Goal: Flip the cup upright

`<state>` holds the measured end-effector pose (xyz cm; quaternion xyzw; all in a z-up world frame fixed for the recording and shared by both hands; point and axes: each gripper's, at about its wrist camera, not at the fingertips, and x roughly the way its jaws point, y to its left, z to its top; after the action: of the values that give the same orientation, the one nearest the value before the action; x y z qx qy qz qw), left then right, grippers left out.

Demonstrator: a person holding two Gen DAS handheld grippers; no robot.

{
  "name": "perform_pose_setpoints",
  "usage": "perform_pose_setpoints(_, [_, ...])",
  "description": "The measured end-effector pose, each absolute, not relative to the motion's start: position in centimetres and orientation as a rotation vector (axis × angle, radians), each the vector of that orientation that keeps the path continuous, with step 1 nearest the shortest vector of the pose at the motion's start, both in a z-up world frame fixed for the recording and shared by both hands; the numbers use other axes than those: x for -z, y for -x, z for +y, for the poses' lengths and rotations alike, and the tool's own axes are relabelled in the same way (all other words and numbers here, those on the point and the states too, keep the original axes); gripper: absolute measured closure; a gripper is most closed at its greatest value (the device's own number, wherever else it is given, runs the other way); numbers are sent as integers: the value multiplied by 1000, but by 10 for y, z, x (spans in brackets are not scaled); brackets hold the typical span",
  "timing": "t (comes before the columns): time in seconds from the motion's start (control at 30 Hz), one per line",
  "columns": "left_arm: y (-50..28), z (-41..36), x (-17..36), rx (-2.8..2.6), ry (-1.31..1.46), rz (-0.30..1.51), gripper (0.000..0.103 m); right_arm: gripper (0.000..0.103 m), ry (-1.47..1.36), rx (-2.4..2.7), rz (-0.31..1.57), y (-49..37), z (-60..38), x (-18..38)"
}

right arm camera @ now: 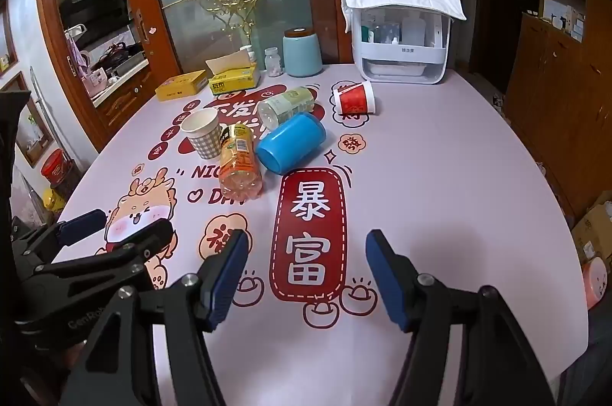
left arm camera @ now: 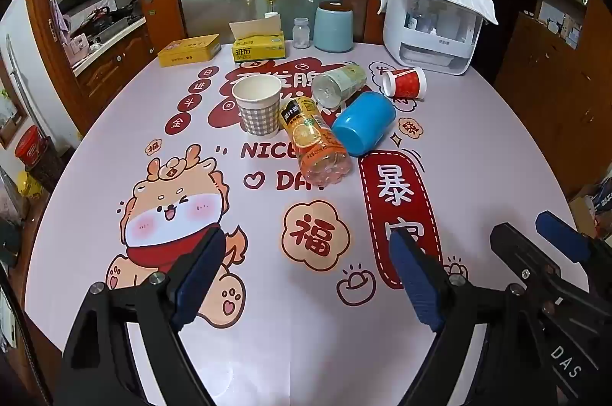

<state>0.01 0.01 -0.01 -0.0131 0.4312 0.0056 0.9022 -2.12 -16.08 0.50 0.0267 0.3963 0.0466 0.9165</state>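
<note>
Because neither tool has anything between its fingers, both hover low over the near part of the worktop (left arm camera: 95,176), well apart from the cluster of things in the middle. The left hand-held gripper (left arm camera: 306,276) has its jaws spread wide and empty; the right hand-held gripper (right arm camera: 306,276) is likewise wide and empty, which suits an approach to something broad.

The blue cup (right arm camera: 291,146) lies on its side near the centre, its closed base turned toward the cameras and its mouth pointing away toward the far right. It rests just beside, perhaps touching, the orange bottle (right arm camera: 239,159), which also lies flat, and a pale clear bottle (right arm camera: 287,106) lies behind it. A red paper cup (right arm camera: 355,98) lies tipped over farther back, apart from the rest, so it too could be the one meant. The checked paper cup (right arm camera: 202,134) already stands upright.

Judging from this layout, the righting has not begun. The neighbouring bottles crowd the blue cup's left side, so a grasp from its free right side looks safer.
</note>
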Motion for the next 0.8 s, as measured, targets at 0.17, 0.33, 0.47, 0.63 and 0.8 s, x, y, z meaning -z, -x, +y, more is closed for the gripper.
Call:
perform_pose_setpoints(0.17, [0,0,0,-13,29,895,17,39,-57,-97,819,20,-160,-4])
perform_pose_setpoints(0.33, [0,0,6,8,38,915,17,39,-58,-96,814,21,-163,-6])
perform_pose_setpoints(0.47, [-4,-1,13,11,29,925,17,39,-55,-97,828,19,-161,-3])
perform_pose_setpoints(0.63, [-7,-3,12,21,46,936,17,39,-56,-95,829,17,-163,-4])
perform_pose_setpoints(0.8, [-7,-3,12,17,45,942,17,39,-56,-98,834,15,-162,-1])
